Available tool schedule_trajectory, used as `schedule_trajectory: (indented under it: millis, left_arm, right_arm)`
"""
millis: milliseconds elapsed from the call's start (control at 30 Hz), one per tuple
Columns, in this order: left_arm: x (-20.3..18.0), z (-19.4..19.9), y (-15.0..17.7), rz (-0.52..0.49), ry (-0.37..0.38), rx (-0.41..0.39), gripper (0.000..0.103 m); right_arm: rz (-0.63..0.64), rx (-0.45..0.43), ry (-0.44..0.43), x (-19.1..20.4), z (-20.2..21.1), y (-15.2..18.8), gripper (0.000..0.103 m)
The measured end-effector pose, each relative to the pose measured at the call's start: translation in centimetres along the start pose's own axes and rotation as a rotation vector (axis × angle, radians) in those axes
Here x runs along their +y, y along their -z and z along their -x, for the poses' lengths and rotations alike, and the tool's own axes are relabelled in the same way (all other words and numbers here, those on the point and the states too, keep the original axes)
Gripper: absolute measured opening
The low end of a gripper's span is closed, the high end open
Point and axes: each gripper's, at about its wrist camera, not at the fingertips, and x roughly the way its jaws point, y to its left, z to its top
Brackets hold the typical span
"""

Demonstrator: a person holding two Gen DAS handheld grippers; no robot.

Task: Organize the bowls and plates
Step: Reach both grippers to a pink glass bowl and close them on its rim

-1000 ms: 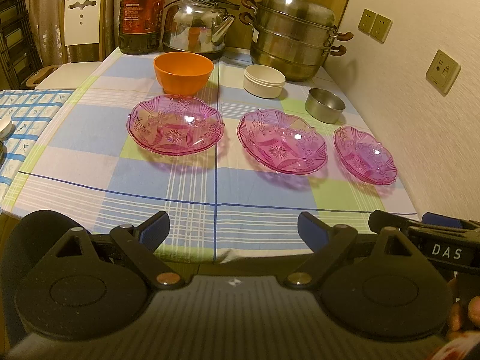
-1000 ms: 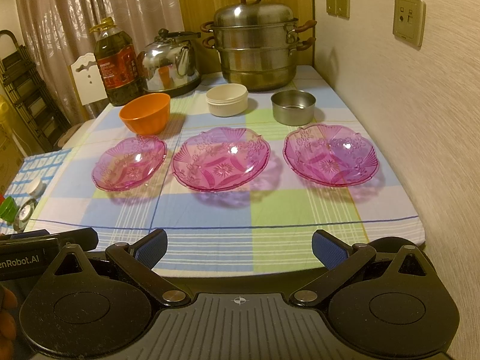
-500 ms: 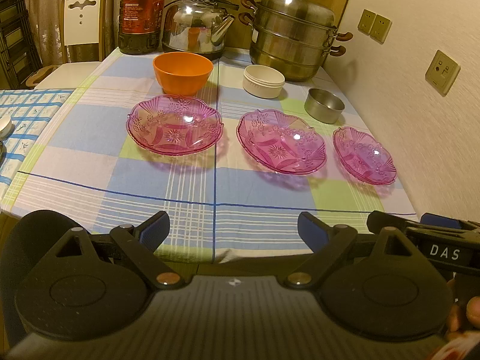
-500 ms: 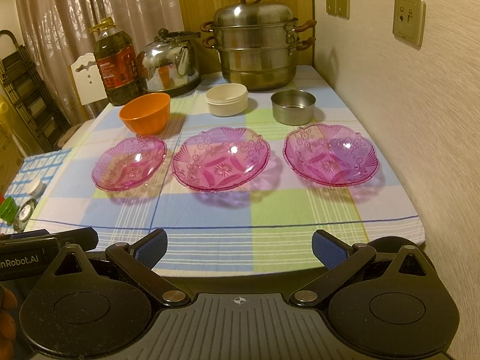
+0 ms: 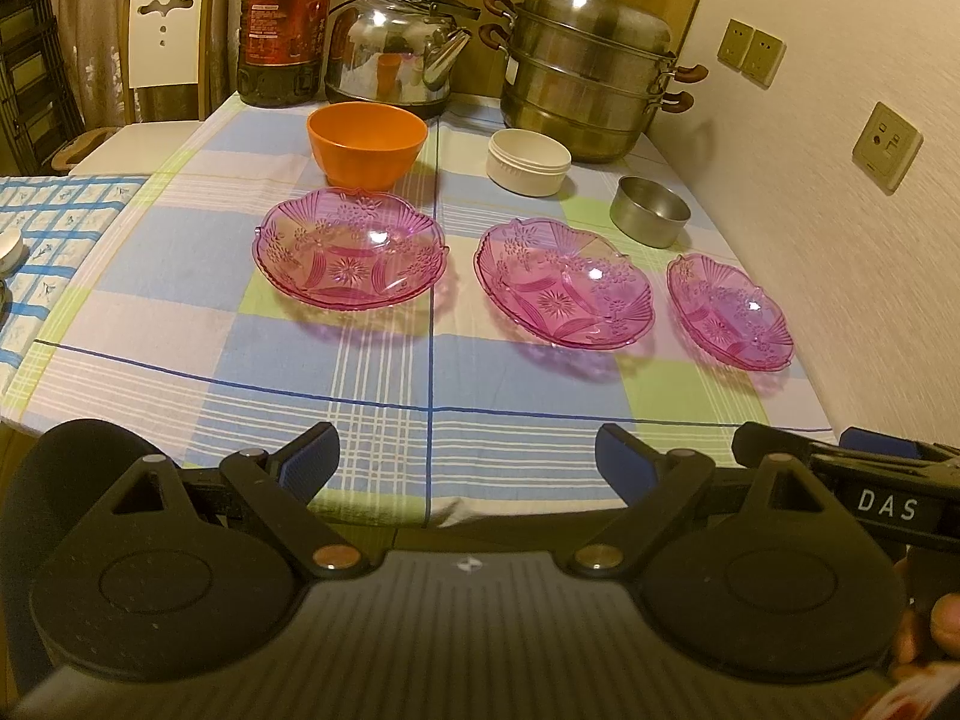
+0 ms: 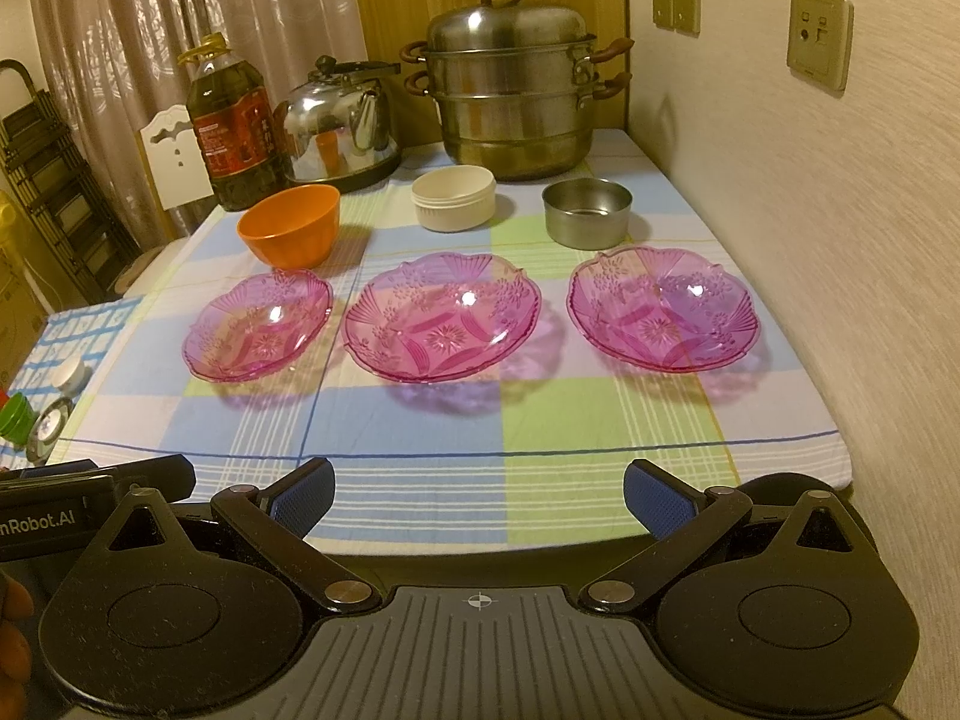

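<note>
Three pink glass plates lie in a row on the checked tablecloth: left plate [image 5: 351,255] [image 6: 258,327], middle plate [image 5: 564,285] [image 6: 444,315], right plate [image 5: 729,312] [image 6: 663,309]. Behind them stand an orange bowl [image 5: 366,144] [image 6: 291,225], a white bowl [image 5: 528,161] [image 6: 454,198] and a small steel bowl [image 5: 650,217] [image 6: 587,211]. My left gripper [image 5: 467,459] is open and empty at the table's near edge. My right gripper [image 6: 478,495] is open and empty, also at the near edge, to the right of the left one.
An oil bottle [image 5: 285,24], a steel kettle [image 5: 399,57] and a stacked steamer pot [image 5: 591,72] stand along the table's back. The wall [image 6: 840,240] runs along the right edge. A second table with a blue checked cloth [image 5: 42,234] adjoins on the left.
</note>
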Motion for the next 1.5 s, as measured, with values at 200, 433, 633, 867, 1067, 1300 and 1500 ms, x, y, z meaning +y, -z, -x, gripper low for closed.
schedule_trajectory:
  millis: [200,433,633,867,1067,1300,1500]
  left_arm:
    - [0.5,-0.3,-0.3,0.026,0.009,0.004,0.091]
    - [2.9,-1.4,-1.5,0.081,0.013,0.01,0.091]
    - [6.1,-2.9,-3.4,0.111,0.012,0.012,0.091]
    - [10.9,-5.0,-6.6,0.164,0.019,-0.009,0.092]
    - [15.1,-8.1,-8.9,0.215,0.023,-0.005,0.093]
    - [17.4,-12.9,-10.7,0.176,0.009,0.01,0.09]
    - [18.0,-16.7,-11.7,0.113,0.006,0.024,0.085]
  right_arm:
    - [-0.008,0.0,-0.003,0.4,-0.6,-0.1,0.102]
    - [-0.031,-0.003,-0.038,1.4,-2.2,-1.4,0.102]
    - [-0.057,0.015,-0.104,3.2,-4.9,-3.0,0.102]
    - [-0.131,0.028,-0.19,5.5,-8.6,-4.6,0.102]
    - [-0.159,0.06,-0.215,8.4,-12.7,-5.2,0.102]
    - [-0.234,0.087,-0.233,9.8,-17.7,-5.3,0.086]
    - [-0.303,0.099,-0.232,10.4,-21.1,-5.4,0.079]
